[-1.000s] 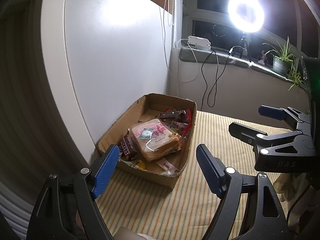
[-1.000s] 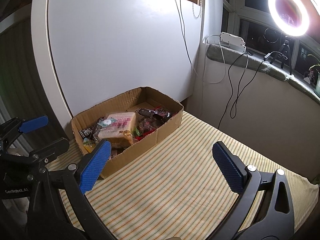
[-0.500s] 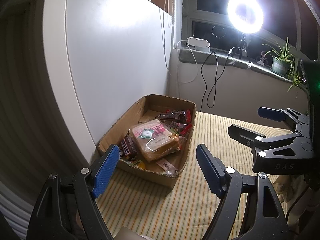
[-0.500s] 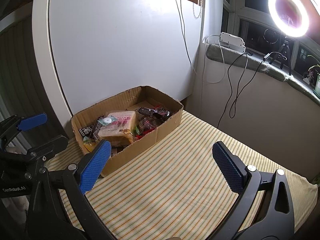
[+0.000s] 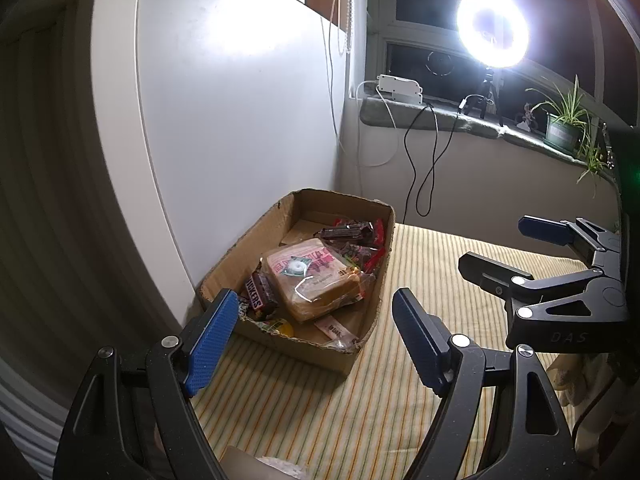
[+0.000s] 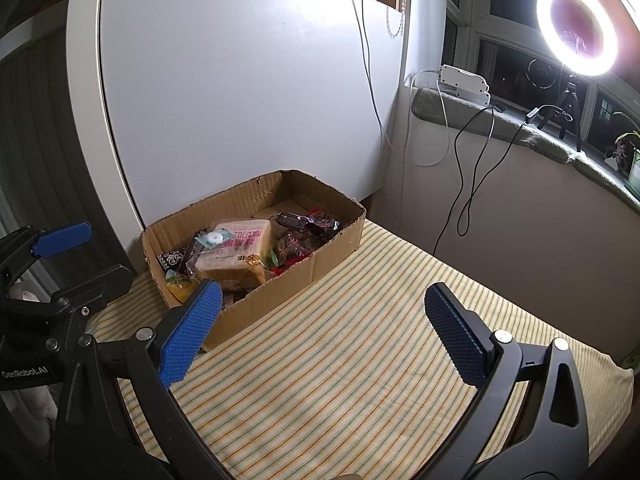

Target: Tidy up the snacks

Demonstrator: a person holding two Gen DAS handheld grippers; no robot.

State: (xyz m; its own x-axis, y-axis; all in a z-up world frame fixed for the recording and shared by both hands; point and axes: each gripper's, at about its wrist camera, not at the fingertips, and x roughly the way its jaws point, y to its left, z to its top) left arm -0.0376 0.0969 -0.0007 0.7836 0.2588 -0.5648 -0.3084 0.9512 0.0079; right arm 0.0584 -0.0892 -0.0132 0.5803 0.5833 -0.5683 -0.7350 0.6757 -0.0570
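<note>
Both the left gripper (image 5: 312,338) and the right gripper (image 6: 326,330) hang spread and empty; the bagged bread (image 5: 314,282) in the cardboard box (image 5: 304,350) looks light, soft, crushable; pinch its wrapper gently.

Legible on the side of the right gripper (image 5: 516,246), in the left wrist view: "DAS". On the body of the left gripper (image 6: 76,258), in the right wrist view: "GenRobot.AI". On a brown chocolate bar (image 5: 261,294) in the cardboard box (image 5: 296,344): "ICKERS", the first letter hidden, probably Snickers. Pink characters printed on the bread bag (image 6: 236,250), too blurred to read. Small print on a pink-white packet (image 5: 334,329) at the box's near end, not legible.
</note>
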